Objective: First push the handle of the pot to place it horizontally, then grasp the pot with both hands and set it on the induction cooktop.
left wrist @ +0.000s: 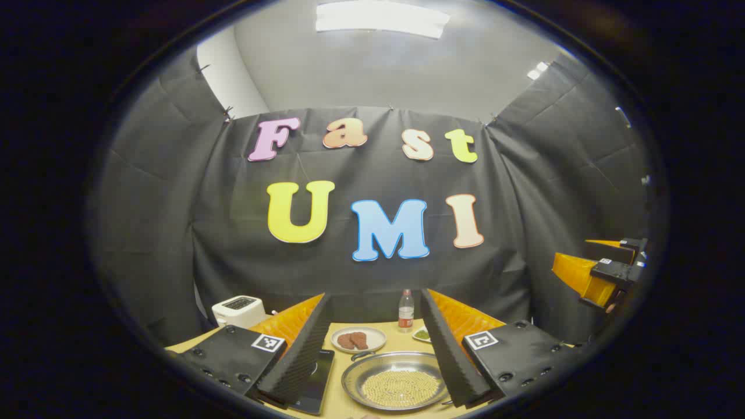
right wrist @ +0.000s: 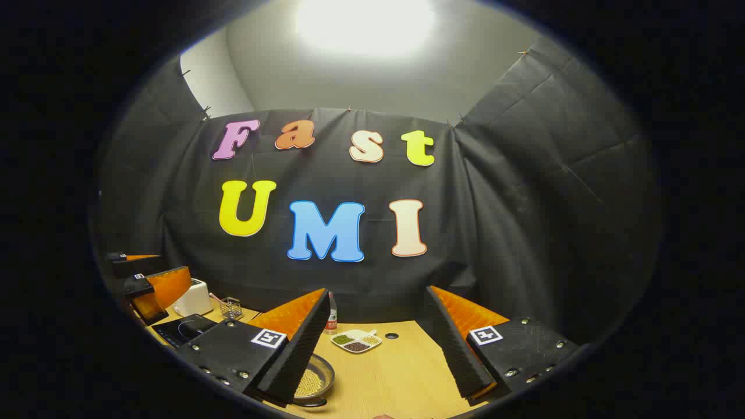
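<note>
No legible text, brand or number appears on any object. Square black-and-white coded markers sit on the left gripper (left wrist: pixel 372 372) and on the right gripper (right wrist: pixel 381 372), one per finger block; they carry patterns, not words. The bottle (left wrist: pixel 405 312) bears a red label too small to read.

toaster (left wrist: pixel 238 309) | bottle (left wrist: pixel 405 311) | plate (left wrist: pixel 358 339) | divided dish (right wrist: pixel 356 340) | wire basket (right wrist: pixel 231 308)

One pot (left wrist: pixel 398 381) of beans, one cooktop (left wrist: pixel 314 378), one plate (left wrist: pixel 358 339) with two brown pieces, one bottle (left wrist: pixel 405 311), one toaster (left wrist: pixel 237 310), one divided dish (right wrist: pixel 356 340), one wire basket (right wrist: pixel 231 307), two claws (left wrist: pixel 372 349) (right wrist: pixel 375 355)
</note>
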